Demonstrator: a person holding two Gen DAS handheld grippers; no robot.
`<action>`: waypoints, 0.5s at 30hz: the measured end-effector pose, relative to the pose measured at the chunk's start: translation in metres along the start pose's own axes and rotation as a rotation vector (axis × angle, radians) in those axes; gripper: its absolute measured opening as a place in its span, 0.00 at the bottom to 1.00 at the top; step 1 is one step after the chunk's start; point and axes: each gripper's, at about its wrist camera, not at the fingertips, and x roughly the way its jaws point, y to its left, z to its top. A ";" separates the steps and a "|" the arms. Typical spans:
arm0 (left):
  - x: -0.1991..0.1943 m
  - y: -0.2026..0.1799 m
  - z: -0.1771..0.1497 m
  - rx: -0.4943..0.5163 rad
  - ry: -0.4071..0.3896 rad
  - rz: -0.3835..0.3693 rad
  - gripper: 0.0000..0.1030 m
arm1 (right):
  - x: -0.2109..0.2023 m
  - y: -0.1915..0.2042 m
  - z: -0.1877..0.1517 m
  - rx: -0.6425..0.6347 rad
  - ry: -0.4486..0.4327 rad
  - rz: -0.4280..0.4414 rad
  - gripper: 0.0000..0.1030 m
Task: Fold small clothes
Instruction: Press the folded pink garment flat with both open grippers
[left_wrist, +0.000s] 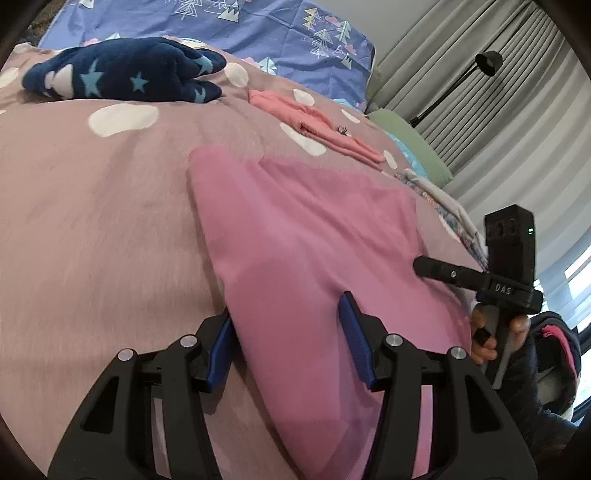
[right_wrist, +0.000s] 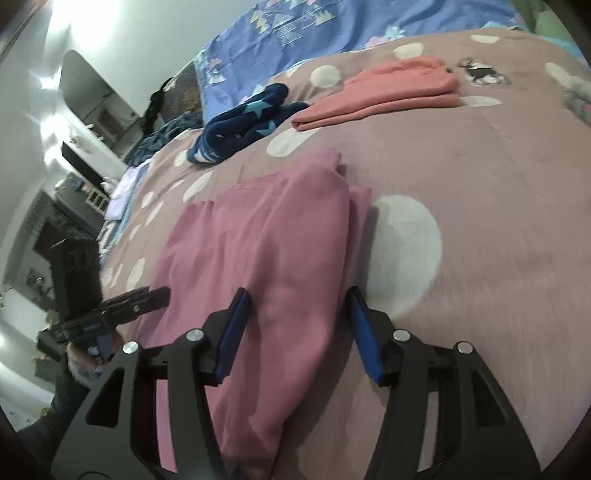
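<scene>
step: mid-fold, pink garment (left_wrist: 303, 236) lying flat on bed (left_wrist: 92, 221) | left gripper (left_wrist: 288, 339) released, straddling its edge | right gripper (right_wrist: 295, 328) released, over cloth | next: likely pinch edges, fold over

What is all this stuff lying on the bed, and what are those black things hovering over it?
Pink garment: one, pink, spread on the bedspread under both claws.
Salmon garment: one, salmon, folded, farther up the bed.
Navy garment: one, navy with pale stars, bunched near the pillow.
Bedspread: one, dusty mauve with white dots.
Pillow: one, blue with a tree print, at the bed's head.
Lamp: one, black, by the grey curtains.
Left claw: black with blue pads, open over the pink garment.
Right claw: same, open.
</scene>
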 end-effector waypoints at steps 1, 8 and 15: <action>0.003 0.001 0.003 0.001 -0.002 -0.009 0.53 | 0.002 -0.004 0.003 0.012 0.003 0.029 0.53; 0.008 -0.006 0.005 0.052 -0.006 0.026 0.53 | 0.000 -0.011 0.004 0.026 -0.009 0.086 0.49; -0.002 -0.014 -0.006 0.106 -0.009 0.059 0.60 | -0.023 0.001 -0.029 -0.039 0.011 0.106 0.49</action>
